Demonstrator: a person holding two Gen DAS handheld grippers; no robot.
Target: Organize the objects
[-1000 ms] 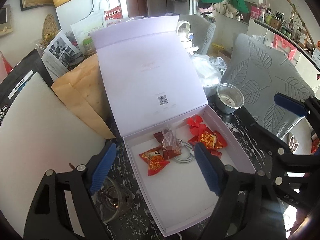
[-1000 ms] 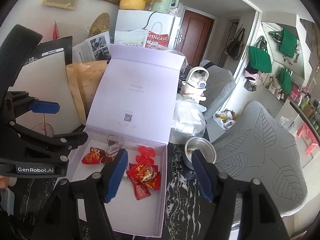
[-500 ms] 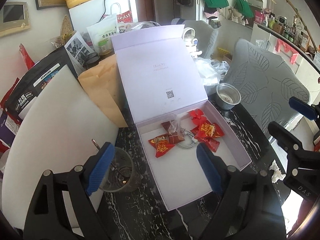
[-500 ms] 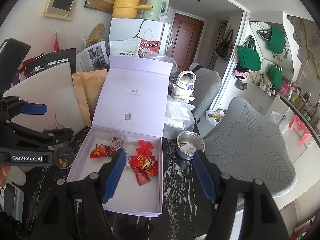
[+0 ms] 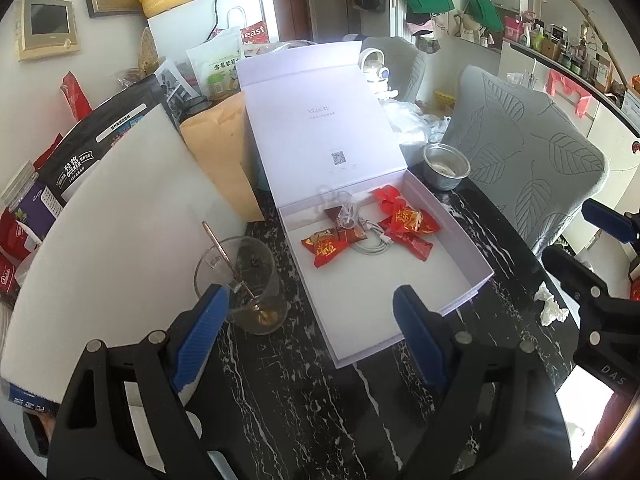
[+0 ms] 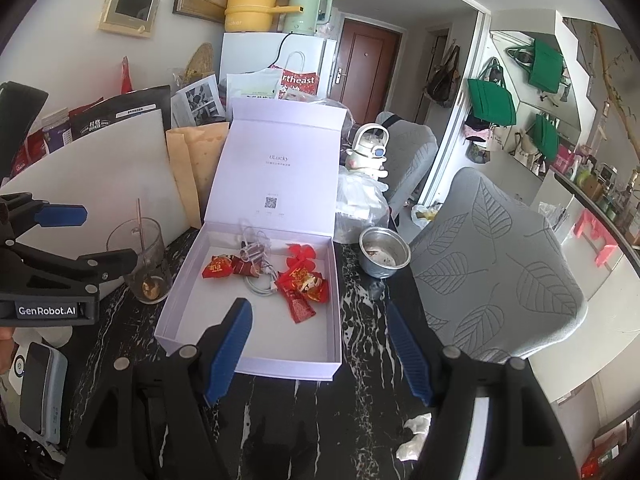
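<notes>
While both tools hang above the dark marbled surface (image 5: 304, 400), the left tool (image 5: 312, 332) and the right tool (image 6: 320, 344) each stand with blue pads spread apart and nothing between them. On that surface sits the pale lilac box (image 6: 256, 364), its lid propped upright behind. Inside, toward the far end, lie red candy packets (image 5: 326, 246), a red flower (image 6: 301, 251), a white cable (image 5: 372, 246) and a clear clip (image 6: 252, 250). Left of the box stands a glass cup (image 5: 244, 280) holding a spoon; a steel bowl (image 6: 384, 250) sits at the box's right.
</notes>
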